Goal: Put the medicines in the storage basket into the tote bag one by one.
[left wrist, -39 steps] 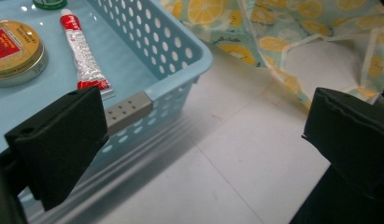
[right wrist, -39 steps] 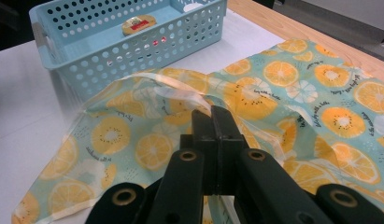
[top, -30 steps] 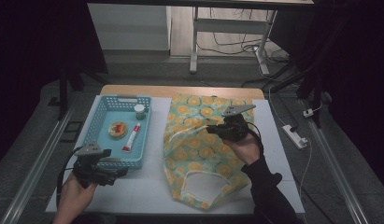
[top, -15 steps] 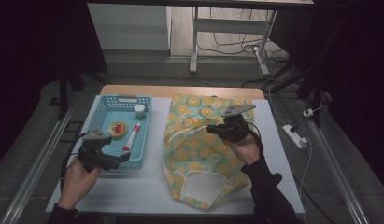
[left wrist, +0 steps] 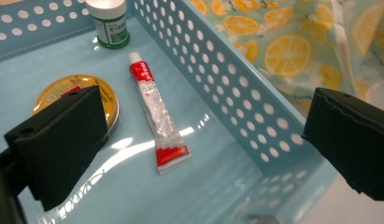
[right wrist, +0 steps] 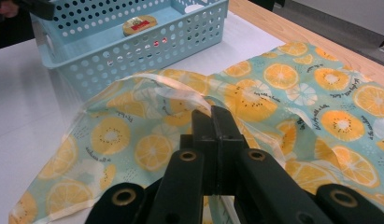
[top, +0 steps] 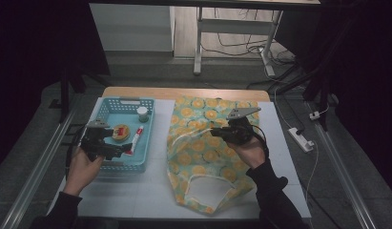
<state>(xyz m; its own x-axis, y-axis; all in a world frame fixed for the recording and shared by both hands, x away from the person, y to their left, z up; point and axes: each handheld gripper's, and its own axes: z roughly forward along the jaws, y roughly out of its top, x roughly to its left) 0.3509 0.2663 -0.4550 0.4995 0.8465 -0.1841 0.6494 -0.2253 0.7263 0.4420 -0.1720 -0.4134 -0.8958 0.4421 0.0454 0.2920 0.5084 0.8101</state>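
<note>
A light blue perforated basket (top: 122, 101) (left wrist: 236, 84) (right wrist: 133, 42) holds a round yellow tin (top: 120, 132) (left wrist: 63, 88) (right wrist: 139, 24), a red and white tube (top: 136, 140) (left wrist: 157, 126) and a small white-capped bottle (top: 142, 113) (left wrist: 110, 23). My left gripper (top: 123, 149) (left wrist: 206, 140) hovers open over the basket's near end. One jaw is above the tin and the other is outside the basket wall, with the tube lying between them and below. To the right lies an orange-print bag (top: 203, 157) (right wrist: 283, 79). My right gripper (top: 217, 133) (right wrist: 213, 119) is shut on its pale handle strip.
Basket and bag rest on a white tabletop (top: 150, 195) with a wooden far edge (top: 184, 93). A white power strip (top: 301, 139) and its cable lie on the floor to the right. A desk frame and cables stand behind the table.
My left gripper has moved from the table's front left corner forward and right, until its jaws are over the basket. The right gripper and the bag have stayed still.
</note>
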